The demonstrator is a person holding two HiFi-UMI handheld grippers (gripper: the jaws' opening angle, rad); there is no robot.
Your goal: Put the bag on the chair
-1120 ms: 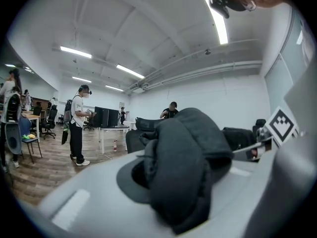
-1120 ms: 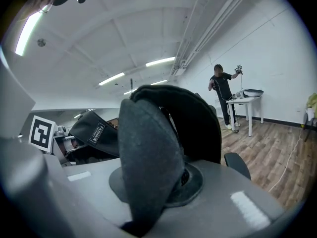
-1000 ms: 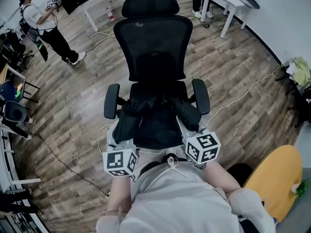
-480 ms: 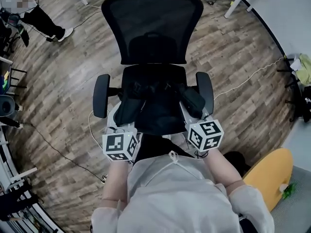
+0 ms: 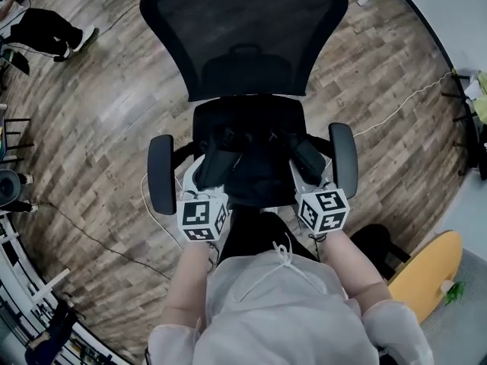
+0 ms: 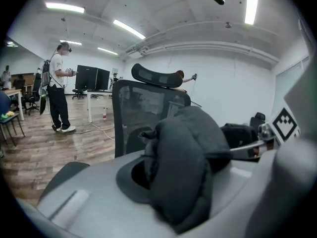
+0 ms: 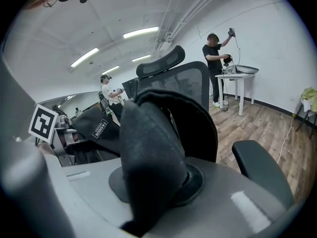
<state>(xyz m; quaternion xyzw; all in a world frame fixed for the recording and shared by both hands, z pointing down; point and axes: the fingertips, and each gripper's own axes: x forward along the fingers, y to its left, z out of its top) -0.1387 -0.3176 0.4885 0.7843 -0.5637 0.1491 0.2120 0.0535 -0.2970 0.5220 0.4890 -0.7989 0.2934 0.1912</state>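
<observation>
Bag [image 5: 255, 167] over chair [image 5: 243, 29] seat, toward front edge; contact with seat unclear. Left hand-held gripper [image 6: 171, 177] and right hand-held gripper [image 7: 153, 182] each clamped tight on bag fabric. Step: placing. Next: settle bag fully on seat, then release.

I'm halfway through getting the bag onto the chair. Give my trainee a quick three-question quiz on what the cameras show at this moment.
1. True or false: the left gripper is empty.
2. In the head view, where is the black fabric bag? A. Over the seat of the black mesh-backed office chair, between its armrests. B. On the wooden floor. C. Under the chair.
3. Fill in: the right gripper is shut on the ____.

Key: 1. False: its jaws are shut on the bag's dark fabric. 2. A. 3. Bag.
</observation>
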